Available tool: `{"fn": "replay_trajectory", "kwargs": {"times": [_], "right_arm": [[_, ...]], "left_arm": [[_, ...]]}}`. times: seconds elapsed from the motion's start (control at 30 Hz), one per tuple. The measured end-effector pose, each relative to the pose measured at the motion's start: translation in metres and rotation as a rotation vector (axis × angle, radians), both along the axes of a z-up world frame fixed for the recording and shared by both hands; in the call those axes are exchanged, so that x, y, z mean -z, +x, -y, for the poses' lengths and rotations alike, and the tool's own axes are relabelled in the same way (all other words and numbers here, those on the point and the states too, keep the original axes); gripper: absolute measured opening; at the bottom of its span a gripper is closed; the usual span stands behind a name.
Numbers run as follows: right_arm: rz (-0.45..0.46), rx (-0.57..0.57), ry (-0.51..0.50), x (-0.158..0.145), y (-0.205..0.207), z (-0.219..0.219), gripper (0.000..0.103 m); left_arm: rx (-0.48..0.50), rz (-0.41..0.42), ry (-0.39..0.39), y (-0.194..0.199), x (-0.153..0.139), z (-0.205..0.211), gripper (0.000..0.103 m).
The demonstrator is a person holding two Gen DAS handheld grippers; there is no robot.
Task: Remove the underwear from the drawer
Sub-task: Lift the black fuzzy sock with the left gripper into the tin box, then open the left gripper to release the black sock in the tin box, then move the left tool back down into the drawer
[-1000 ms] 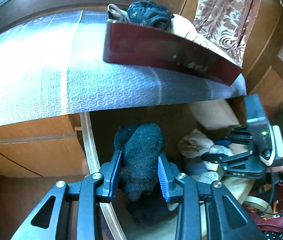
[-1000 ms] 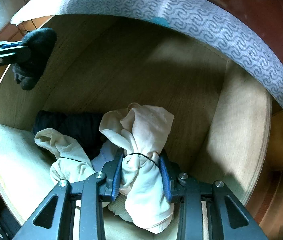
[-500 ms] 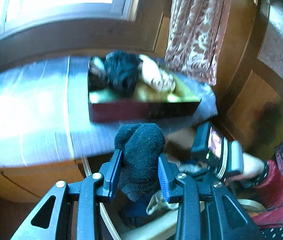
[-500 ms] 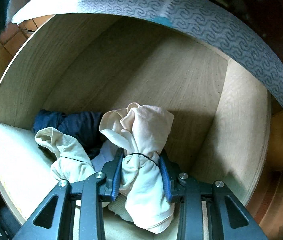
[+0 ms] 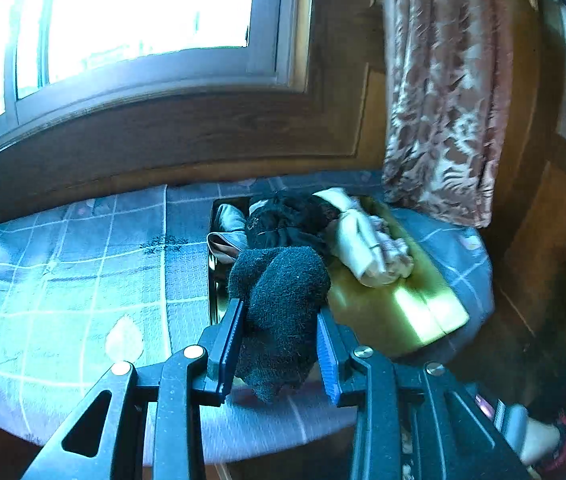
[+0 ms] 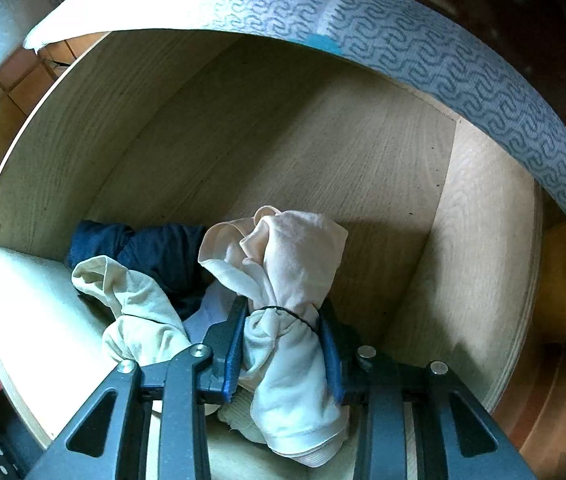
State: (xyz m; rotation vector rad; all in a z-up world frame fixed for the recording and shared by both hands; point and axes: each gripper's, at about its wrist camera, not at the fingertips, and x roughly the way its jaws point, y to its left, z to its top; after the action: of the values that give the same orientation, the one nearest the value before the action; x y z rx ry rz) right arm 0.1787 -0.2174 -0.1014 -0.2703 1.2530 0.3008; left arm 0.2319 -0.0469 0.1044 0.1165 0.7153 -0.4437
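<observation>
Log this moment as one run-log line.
left claw: shut on black bundle, above tray | right claw: shut on cream bundle, inside drawer

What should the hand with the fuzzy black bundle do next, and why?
Probably carry it a little further forward over the tray and let go. The left gripper is shut on the black bundle, which hangs at the tray's near edge, and other bundles already lie in that tray. The right gripper grips a cream bundle down in the drawer.

Bundles [image 5: 367, 236] in tray [image 5: 411, 312]; bundles [image 6: 139, 304] in drawer [image 6: 283, 128].
</observation>
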Motion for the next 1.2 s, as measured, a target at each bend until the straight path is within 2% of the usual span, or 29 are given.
{"fn": "replay_trajectory", "kwargs": {"times": [0.27,0.43,0.57,0.7,0.83,0.97,1.2], "right_arm": [[-0.001,0.0,0.003,0.0,0.0,0.0,0.034],[-0.002,0.0,0.003,0.0,0.0,0.0,0.034],[-0.005,-0.001,0.003,0.0,0.0,-0.001,0.034],[-0.006,-0.001,0.002,0.0,0.0,-0.001,0.034],[-0.005,-0.001,0.002,0.0,0.0,-0.001,0.034],[-0.005,-0.001,0.002,0.0,0.0,-0.001,0.034],[-0.006,-0.002,-0.002,0.0,0.001,-0.001,0.034]], "left_arm": [[-0.061,-0.135,0.082,0.055,0.043,0.023,0.034],[-0.072,-0.17,0.098,0.067,0.06,0.026,0.035],[-0.048,-0.135,0.111,0.066,0.062,0.029,0.046],[-0.06,-0.109,0.108,0.062,0.06,0.022,0.046],[-0.072,-0.127,0.081,0.059,0.059,0.015,0.046],[-0.08,-0.102,0.097,0.049,0.057,0.014,0.046],[-0.043,-0.017,0.029,-0.002,0.043,0.0,0.047]]}}
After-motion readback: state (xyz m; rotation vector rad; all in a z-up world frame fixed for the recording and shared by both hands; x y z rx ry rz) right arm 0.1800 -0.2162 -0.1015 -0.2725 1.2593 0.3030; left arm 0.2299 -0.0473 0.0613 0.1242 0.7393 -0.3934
